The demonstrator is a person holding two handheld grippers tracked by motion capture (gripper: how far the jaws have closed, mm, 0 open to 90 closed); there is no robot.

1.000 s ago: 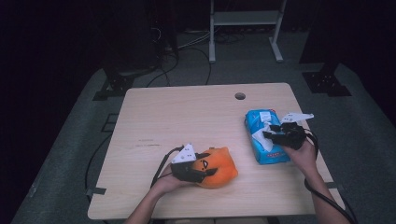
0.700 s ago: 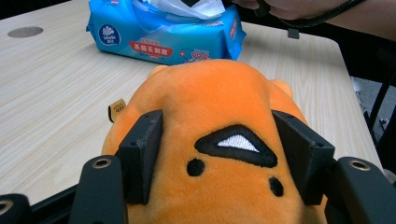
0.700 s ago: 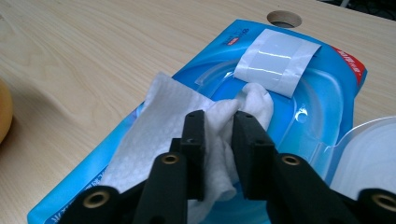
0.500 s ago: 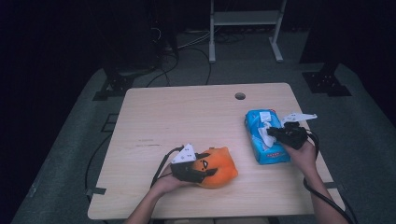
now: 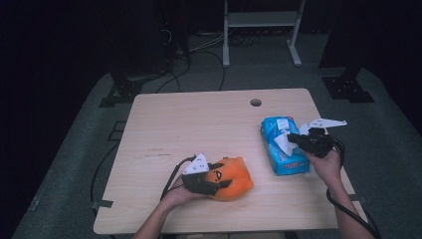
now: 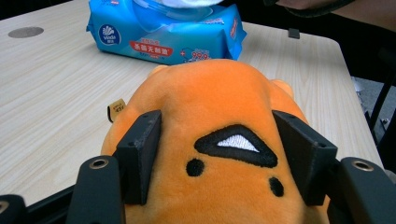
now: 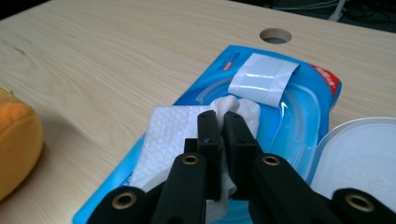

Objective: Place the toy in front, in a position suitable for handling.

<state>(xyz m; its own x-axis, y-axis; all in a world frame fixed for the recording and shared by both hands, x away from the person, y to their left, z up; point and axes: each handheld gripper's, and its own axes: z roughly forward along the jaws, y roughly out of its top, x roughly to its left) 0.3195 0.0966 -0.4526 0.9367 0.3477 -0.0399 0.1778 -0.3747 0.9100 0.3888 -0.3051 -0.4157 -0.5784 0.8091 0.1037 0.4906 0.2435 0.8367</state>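
An orange plush toy (image 5: 235,180) with a black-and-white face patch lies near the table's front edge. My left gripper (image 5: 224,179) is shut on it, and its two black pads press into the toy's (image 6: 219,93) sides. At the right lies a blue pack of wet wipes (image 5: 284,160) with its white lid (image 7: 364,154) flipped open. My right gripper (image 5: 294,140) rests over the pack's opening. Its jaws stand together, shut on a white wipe (image 7: 170,128) that sticks up out of the pack (image 7: 299,107).
The light wooden table (image 5: 199,119) has a round cable hole (image 5: 256,102) near its far edge. Cables trail from both grippers off the front edge. Beyond the table there is dark floor with a white frame's legs and more cables.
The right gripper has edged slightly over the pack's opening. The left gripper and the toy stay where they were.
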